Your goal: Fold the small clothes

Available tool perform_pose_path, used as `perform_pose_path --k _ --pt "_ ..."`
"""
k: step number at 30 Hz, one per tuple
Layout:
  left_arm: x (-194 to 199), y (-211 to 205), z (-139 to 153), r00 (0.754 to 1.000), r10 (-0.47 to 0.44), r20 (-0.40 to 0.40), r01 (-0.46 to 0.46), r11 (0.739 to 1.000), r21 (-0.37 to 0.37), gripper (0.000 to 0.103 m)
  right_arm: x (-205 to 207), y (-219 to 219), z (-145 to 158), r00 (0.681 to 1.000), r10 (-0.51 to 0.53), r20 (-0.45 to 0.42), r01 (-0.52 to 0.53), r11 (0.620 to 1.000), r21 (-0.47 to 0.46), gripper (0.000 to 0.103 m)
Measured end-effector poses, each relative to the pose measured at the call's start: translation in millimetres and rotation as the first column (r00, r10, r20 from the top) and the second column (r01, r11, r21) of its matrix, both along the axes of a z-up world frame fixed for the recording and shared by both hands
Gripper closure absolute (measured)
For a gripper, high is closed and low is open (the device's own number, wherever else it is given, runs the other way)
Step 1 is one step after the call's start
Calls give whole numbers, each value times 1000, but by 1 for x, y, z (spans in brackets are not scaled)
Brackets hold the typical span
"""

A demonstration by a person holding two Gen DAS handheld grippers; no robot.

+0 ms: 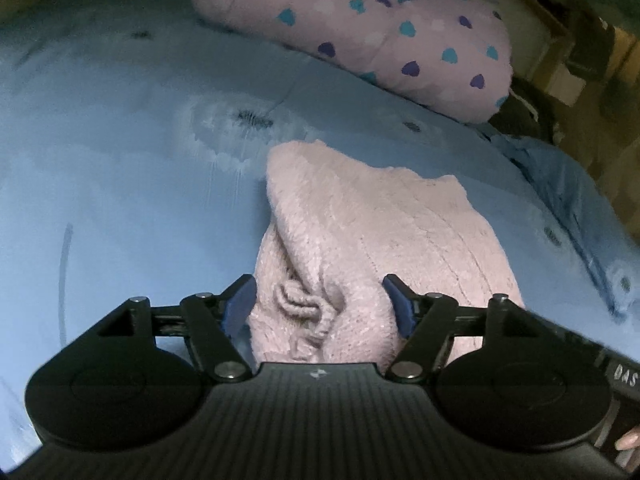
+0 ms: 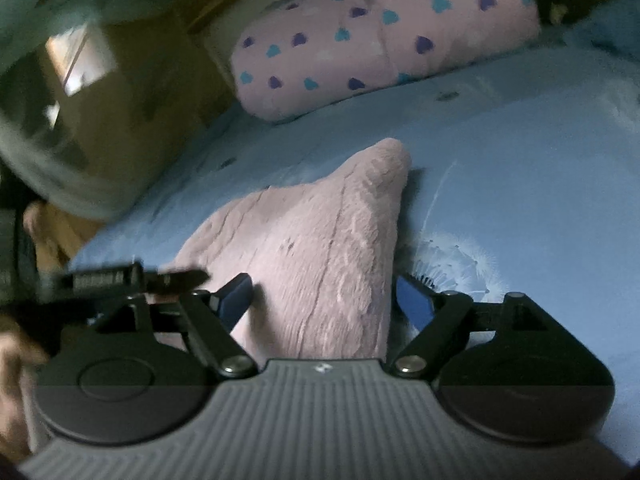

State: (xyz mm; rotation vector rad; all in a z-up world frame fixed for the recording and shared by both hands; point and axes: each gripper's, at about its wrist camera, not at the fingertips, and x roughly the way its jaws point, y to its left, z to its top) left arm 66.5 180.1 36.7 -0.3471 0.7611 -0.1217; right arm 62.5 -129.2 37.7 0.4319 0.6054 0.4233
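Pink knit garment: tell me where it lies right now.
The pink knit garment lies on the blue bedsheet in both wrist views, directly ahead of each open set of tongs, with the heart-print pillow behind it.

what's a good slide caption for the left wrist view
Left gripper open over a pink knit garment on a blue bedsheet, heart-print pillow behind.

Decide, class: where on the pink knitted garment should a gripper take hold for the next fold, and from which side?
Probably the pointed far corner of the pink knitted garment, coming from its open right side over the blue bedsheet. That corner is thin, lifted and clear of the bunched near end. Both the left gripper and right gripper are open around it.
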Motion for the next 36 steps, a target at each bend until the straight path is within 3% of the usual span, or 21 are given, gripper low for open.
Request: perform_pose_path --k 4,8,15,25,36 --pt "6 0 -6 999 10 -35 -11 999 -37 24 18 -7 -11 993 -10 -114 25 990 137 21" --pt "9 -7 -8 999 4 -40 -5 1000 -19 22 33 -4 -27 977 36 -209 -4 988 154 20" --pt "20 -6 -22 996 -6 -92 -3 995 -102 18 44 0 -32 973 72 -219 -30 981 190 17" --pt "27 -10 -27 995 -13 -99 3 995 -100 14 55 -12 -37 958 111 -266 -21 948 319 18" --pt "29 -7 -31 995 -11 -95 -2 990 -142 14 62 3 -30 944 74 -322 19 961 276 16"
